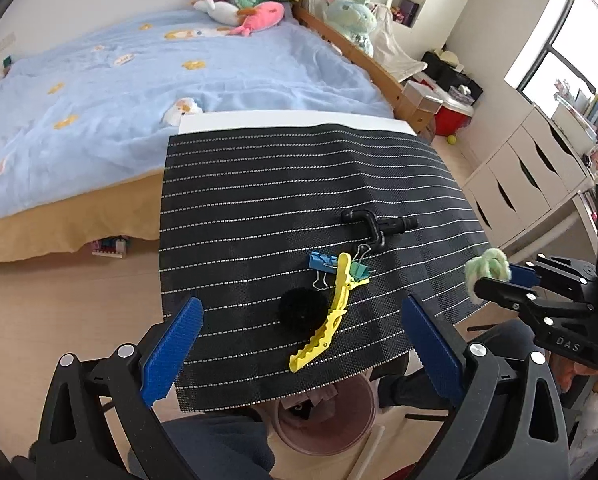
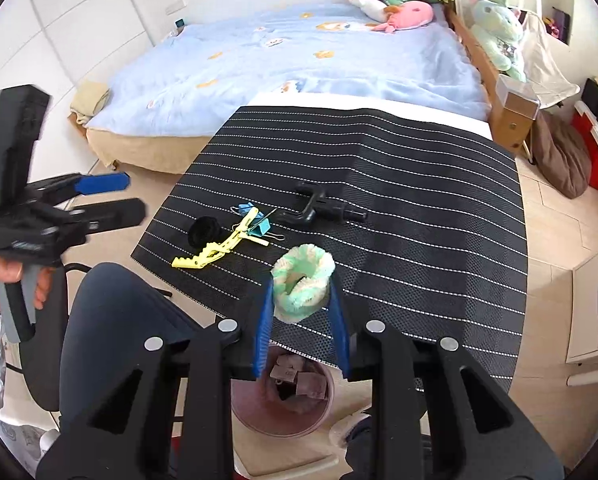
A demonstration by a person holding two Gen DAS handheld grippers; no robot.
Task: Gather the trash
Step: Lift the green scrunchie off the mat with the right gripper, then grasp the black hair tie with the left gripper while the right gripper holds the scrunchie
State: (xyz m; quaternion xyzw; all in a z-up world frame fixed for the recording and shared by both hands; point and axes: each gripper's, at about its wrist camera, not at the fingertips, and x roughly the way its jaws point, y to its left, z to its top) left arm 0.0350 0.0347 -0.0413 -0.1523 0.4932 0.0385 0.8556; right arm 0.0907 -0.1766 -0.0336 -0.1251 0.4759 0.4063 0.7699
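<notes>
My right gripper [image 2: 302, 285] is shut on a fluffy green-and-white scrunchie [image 2: 303, 264], held just above the near edge of the black striped mat [image 2: 399, 184]. From the left wrist view, the scrunchie [image 1: 489, 268] and right gripper [image 1: 495, 280] hang off the mat's right edge. My left gripper [image 1: 301, 303] is open, its blue pads either side of a black pompom [image 1: 301, 312] and a yellow hair clip [image 1: 327, 322] lying on the mat. A pink trash bin [image 2: 327, 396] with some scraps in it stands on the floor under the table's near edge.
Binder clips [image 1: 321, 262] and a black plastic pipe piece [image 1: 373, 224] lie mid-mat. A bed with a blue cover [image 1: 139, 92] is behind the table, white drawers [image 1: 519, 168] to the right. The person's dark-clad knee [image 2: 111, 320] is near the bin [image 1: 327, 428].
</notes>
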